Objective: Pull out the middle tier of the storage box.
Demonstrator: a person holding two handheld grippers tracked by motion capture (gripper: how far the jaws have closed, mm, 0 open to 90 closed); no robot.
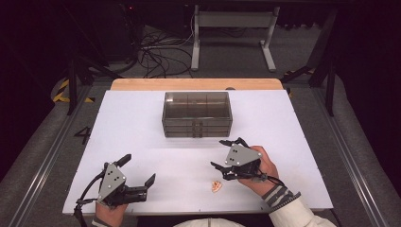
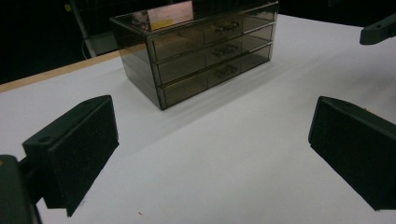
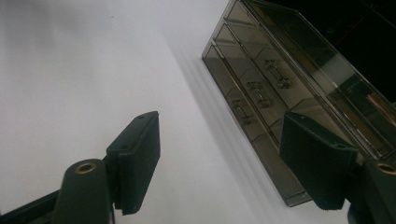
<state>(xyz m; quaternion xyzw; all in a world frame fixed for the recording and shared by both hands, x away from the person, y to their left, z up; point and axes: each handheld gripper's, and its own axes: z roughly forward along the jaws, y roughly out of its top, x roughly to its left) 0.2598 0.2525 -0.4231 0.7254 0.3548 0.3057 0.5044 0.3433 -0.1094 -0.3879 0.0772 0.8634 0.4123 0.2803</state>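
Note:
A smoky see-through box (image 1: 197,115) with three stacked drawers stands at the middle back of the white table (image 1: 132,123); all its drawers are pushed in. The same drawer box (image 2: 205,51) lies ahead of my left gripper (image 2: 215,154), whose jaws stand wide apart over bare table. In the high view the left gripper (image 1: 138,170) rests near the front left edge, open and empty. My right gripper (image 1: 223,153) hovers in front of the box's right half, tilted, open with nothing between its pads. Its own view shows the drawer box (image 3: 280,93) to the upper right, beyond the right gripper (image 3: 224,158).
A small orange-pink object (image 1: 216,186) lies on the table just below the right gripper. A wooden strip (image 1: 196,84) runs along the table's far edge. Cables (image 1: 156,52) and a white frame (image 1: 234,33) sit on the floor beyond. A jaw of the other gripper (image 2: 378,30) pokes in at upper right.

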